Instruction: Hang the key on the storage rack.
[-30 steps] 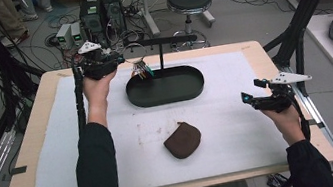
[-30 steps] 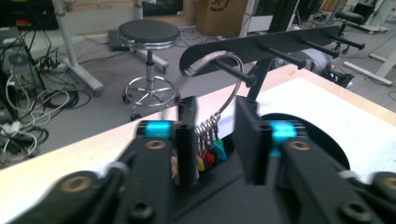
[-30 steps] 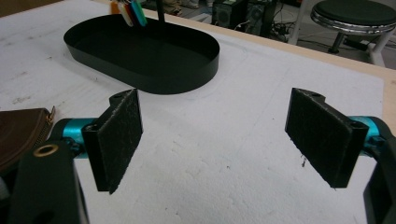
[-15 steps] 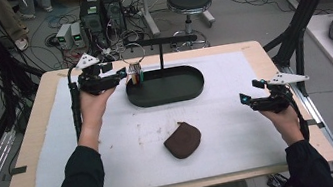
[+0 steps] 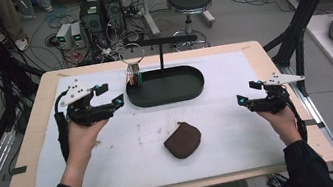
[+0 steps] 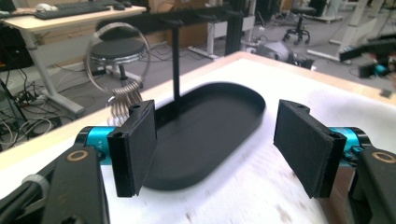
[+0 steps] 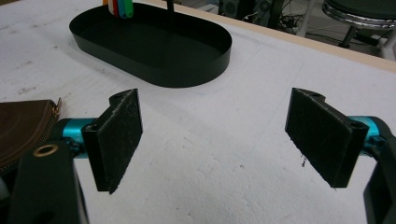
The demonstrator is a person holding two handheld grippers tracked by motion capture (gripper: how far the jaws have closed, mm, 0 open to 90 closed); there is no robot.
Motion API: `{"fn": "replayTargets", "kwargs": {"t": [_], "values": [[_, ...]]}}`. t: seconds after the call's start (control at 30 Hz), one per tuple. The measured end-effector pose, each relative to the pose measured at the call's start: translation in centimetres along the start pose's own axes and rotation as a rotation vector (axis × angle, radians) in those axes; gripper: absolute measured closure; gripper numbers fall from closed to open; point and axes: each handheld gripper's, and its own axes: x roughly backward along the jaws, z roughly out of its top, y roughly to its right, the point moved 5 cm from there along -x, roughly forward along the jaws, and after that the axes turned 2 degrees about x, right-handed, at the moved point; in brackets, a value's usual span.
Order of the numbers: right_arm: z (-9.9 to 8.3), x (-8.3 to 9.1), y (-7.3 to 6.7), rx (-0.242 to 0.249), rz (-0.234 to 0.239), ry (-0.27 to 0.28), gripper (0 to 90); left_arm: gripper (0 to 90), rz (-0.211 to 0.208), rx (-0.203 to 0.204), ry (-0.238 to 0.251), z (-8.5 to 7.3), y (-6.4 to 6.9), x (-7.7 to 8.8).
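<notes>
High view: left gripper (image 5: 113, 98) level, wide-jawed

We see the left claw (image 5: 110, 95), jaws spread and just been opening with nothing between them, just left of the black tray (image 5: 167, 95) (a key ring (image 5: 132, 58) hangs at its left end). The right claw (image 5: 247, 93) hovers near the desk's (image 5: 35, 139) right edge, well apart from the brown pouch (image 5: 182, 140).

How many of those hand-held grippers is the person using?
2. The left gripper is held over the table's left side, beside the black tray, jaws open and empty. The right gripper is held near the table's right edge, also open and empty.
</notes>
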Motion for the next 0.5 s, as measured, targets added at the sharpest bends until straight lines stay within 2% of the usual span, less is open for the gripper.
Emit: {"fn": "replayTargets", "kwargs": {"t": [0.1, 0.17, 0.2, 0.33, 0.5], "values": [[0.0, 0.0, -0.1, -0.001, -0.001, -0.005, 19.3, 27.8, -0.009, -0.003, -0.007, -1.1, 0.6, 1.0], [0.0, 0.0, -0.1, 0.003, -0.001, -0.001, 19.3, 26.0, 0.003, -0.028, -0.023, -2.1, 0.7, 1.5], [0.0, 0.0, -0.1, 0.002, -0.001, 0.0, 19.3, 25.0, 0.0, -0.031, -0.032, -3.2, 0.7, 2.1], [0.0, 0.0, -0.2, 0.001, 0.0, 0.001, 19.3, 23.7, 0.004, -0.012, -0.041, -4.4, 0.5, 2.8], [0.0, 0.0, -0.3, 0.004, 0.003, 0.0, 19.3, 23.2, -0.017, -0.003, -0.003, -5.1, 0.7, 4.3]]}}
